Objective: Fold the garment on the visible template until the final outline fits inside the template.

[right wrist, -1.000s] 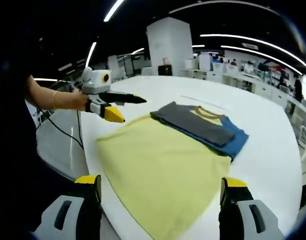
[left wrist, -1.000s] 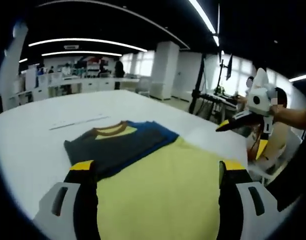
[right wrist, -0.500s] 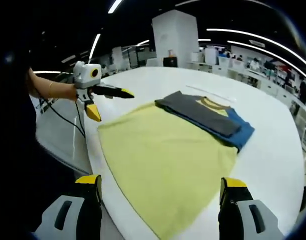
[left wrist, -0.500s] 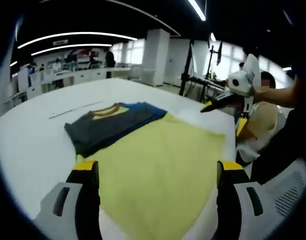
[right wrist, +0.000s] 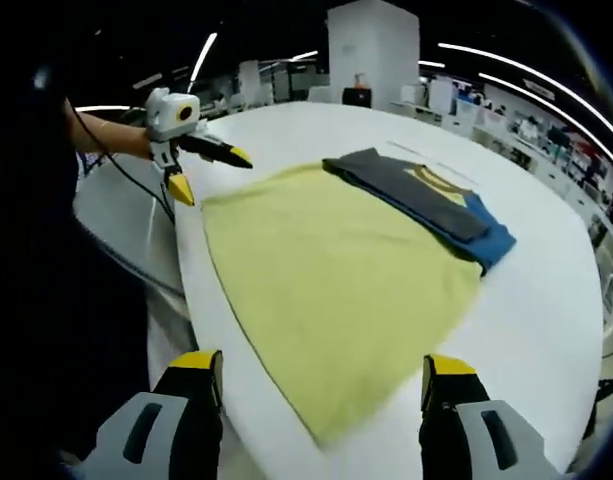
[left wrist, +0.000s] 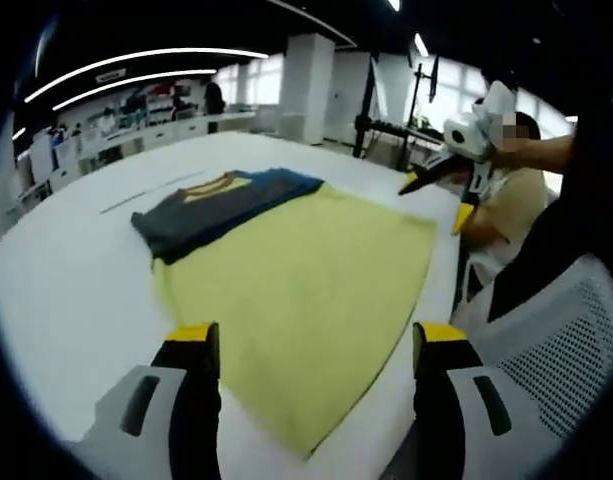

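Observation:
A yellow shirt body lies flat on the white table, its grey and blue sleeves folded across the collar end. In the right gripper view the same shirt spreads out, with its sleeves at the far end. My left gripper hangs open above the hem near the table's edge, holding nothing. It appears in the right gripper view too, as the left gripper, jaws apart above the shirt's corner. My right gripper is open over the hem, and the left gripper view shows the right gripper at the far corner.
A thin line marks the table beyond the shirt. A person stands at the table's right edge, beside a mesh chair. Desks and a white pillar fill the room behind. A black cable hangs off the table's side.
Both grippers have pulled back toward the hem side and away from the shirt, so more of the garment and table edge shows. The shirt has not moved.

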Available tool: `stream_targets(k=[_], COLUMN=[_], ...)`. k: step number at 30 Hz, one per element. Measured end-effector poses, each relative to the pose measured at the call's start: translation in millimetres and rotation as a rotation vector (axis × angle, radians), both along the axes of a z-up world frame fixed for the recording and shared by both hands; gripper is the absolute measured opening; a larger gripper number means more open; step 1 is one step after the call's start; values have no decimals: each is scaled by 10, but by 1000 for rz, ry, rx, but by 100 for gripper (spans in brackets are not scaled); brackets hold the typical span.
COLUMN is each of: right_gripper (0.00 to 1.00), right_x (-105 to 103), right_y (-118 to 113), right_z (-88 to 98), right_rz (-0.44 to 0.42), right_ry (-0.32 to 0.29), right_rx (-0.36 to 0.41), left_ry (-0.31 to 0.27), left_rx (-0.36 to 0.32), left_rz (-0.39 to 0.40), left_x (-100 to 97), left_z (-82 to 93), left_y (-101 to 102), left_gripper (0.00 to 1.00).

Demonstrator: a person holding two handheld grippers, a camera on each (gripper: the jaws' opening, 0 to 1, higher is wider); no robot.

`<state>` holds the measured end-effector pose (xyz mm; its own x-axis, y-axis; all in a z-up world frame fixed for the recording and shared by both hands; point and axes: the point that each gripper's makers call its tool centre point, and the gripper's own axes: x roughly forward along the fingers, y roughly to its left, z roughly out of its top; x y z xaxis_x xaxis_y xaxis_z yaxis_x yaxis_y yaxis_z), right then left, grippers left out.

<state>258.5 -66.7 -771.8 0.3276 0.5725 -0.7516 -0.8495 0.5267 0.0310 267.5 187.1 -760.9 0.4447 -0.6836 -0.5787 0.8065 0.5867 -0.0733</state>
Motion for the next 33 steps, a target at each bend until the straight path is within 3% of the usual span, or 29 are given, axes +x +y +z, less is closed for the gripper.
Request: stream_targets(k=[6, 12, 14, 21, 24, 33], right_gripper=[61, 52, 48, 38, 37, 27], right_x=[-55, -82, -94, -109, -102, -104], right_y=[-71, -107, -120, -189, -195, -191], right_z=[-124, -201, -229, -314, -307, -323], right_rz=[15, 34, 48, 81, 79, 80], right_ry=[11, 7, 4, -15, -17, 9], right_rx=[-55, -95, -114, -176, -175, -161], left_ry=[29, 27, 32, 9, 2, -6], left_rx=[8, 100, 103, 174, 236, 240], left_rz=[16, -46, -50, -79, -120, -110], left_x=[-78, -172, -185, -213, -269, -237], left_z=[-79, -190, -211, -319, -387, -396], left_y=[98, 133, 121, 182, 230, 224], left_gripper=[61, 50, 46, 39, 37, 35])
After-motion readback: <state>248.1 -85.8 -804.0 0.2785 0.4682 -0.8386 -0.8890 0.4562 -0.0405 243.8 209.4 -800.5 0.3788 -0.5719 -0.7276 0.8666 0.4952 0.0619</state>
